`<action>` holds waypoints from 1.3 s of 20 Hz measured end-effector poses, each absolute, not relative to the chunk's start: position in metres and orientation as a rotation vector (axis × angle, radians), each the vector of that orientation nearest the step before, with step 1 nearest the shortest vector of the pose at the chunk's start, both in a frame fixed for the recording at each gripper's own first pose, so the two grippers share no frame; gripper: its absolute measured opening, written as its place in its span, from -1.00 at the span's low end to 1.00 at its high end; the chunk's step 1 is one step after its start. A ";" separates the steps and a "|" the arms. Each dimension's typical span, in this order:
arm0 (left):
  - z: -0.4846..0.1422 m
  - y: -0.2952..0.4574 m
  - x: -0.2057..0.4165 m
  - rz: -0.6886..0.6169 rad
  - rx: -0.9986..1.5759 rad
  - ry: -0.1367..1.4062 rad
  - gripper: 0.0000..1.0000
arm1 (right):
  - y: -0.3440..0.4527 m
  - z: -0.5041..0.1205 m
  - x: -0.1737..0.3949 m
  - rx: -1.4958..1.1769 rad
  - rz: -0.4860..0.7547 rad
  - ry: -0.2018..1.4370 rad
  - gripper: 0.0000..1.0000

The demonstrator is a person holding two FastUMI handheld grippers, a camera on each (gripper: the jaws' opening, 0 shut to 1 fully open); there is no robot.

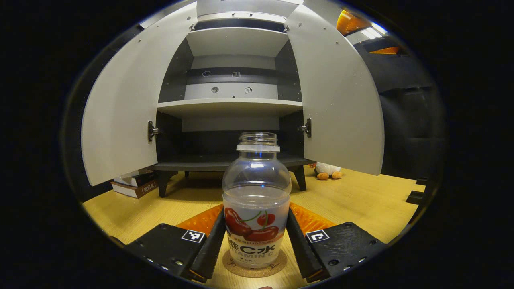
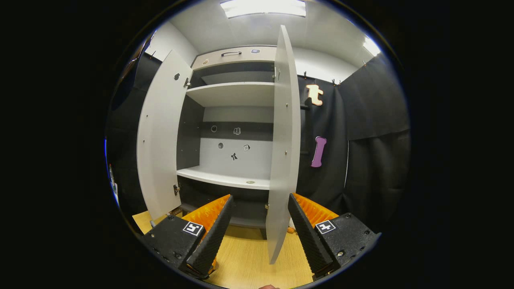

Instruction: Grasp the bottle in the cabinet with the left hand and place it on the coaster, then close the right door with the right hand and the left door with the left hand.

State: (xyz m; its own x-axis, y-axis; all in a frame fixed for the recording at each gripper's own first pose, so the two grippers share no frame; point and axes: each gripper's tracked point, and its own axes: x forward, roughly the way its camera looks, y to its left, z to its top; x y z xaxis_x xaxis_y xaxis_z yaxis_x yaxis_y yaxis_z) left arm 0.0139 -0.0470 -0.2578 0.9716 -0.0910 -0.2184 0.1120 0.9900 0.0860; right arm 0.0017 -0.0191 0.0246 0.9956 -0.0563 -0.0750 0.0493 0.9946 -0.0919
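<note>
A: Left gripper view, nearest first. My left gripper (image 1: 256, 245) sits low at 6 o'clock with the bottle (image 1: 256, 208) between its fingers. The bottle stands upright on the round cork coaster (image 1: 254, 269), uncapped, clear above the printed label.

B: Are the fingers pressing on it?

A: I cannot tell. Both fingers lie just beside the label, left and right, but contact is not clear from this angle. I log the spread as narrow, about bottle width.

B: And what carries the coaster?

A: The wooden desk (image 1: 361, 200). Farther off at 12 o'clock stands the cabinet (image 1: 231, 108), raised on short dark legs, with the left door (image 1: 120, 108) and right door (image 1: 337, 92) both swung open. Its shelves look bare. At 9 o'clock, under the left door, lies a stack of books (image 1: 134, 184); at 3 o'clock, by the cabinet's right leg, a small plush toy (image 1: 327, 170).

B: Right gripper view?

A: My right gripper (image 2: 259, 237) is spread wide, nothing between its fingers. The right door (image 2: 283, 152) stands edge-on just ahead at 12 o'clock, its lower corner reaching down into the gap between the fingers, apart from both as far as I can see. Past it, the cabinet interior (image 2: 233, 160) with its pale shelves, and the left door (image 2: 160, 140) open at 10 o'clock. A ceiling light (image 2: 263, 8) sits at the top.
</note>
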 end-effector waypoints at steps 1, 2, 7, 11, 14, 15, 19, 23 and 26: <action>-0.257 -0.047 0.012 -0.107 0.102 0.207 0.53 | -0.019 0.023 0.002 -0.087 -0.051 0.083 0.67; -0.257 -0.048 0.011 -0.106 0.106 0.203 0.52 | -0.018 0.021 0.002 -0.085 -0.048 0.089 0.67; -0.269 -0.042 0.012 -0.095 0.081 0.248 0.58 | -0.011 0.018 0.003 -0.079 -0.028 0.098 0.67; -0.250 -0.042 0.009 -0.103 0.103 0.214 0.86 | -0.007 0.015 0.002 -0.077 -0.017 0.104 0.67; -0.229 -0.047 0.005 -0.127 0.097 0.179 0.87 | -0.003 0.011 0.003 -0.067 -0.003 0.111 0.67; -0.225 -0.048 0.004 -0.130 0.086 0.175 0.87 | -0.001 0.010 0.003 -0.065 0.002 0.113 0.67; -0.196 -0.039 0.004 -0.104 0.061 0.134 0.89 | 0.002 0.010 0.002 -0.054 0.013 0.105 0.68; -0.141 -0.023 0.007 -0.065 0.041 0.028 0.89 | -0.006 0.007 0.000 -0.035 0.000 0.098 0.68; -0.105 -0.007 0.009 -0.026 0.029 -0.001 0.89 | -0.013 0.005 0.000 -0.012 -0.011 0.093 0.68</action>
State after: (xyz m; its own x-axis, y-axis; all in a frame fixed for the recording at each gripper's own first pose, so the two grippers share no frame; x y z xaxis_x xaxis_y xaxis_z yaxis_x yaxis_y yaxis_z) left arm 0.0092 -0.0073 -0.1046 0.9997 -0.0256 0.0007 0.0256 0.9993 0.0288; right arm 0.0002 -0.0133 0.0051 0.9956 -0.0117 -0.0927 0.0106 0.9999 -0.0122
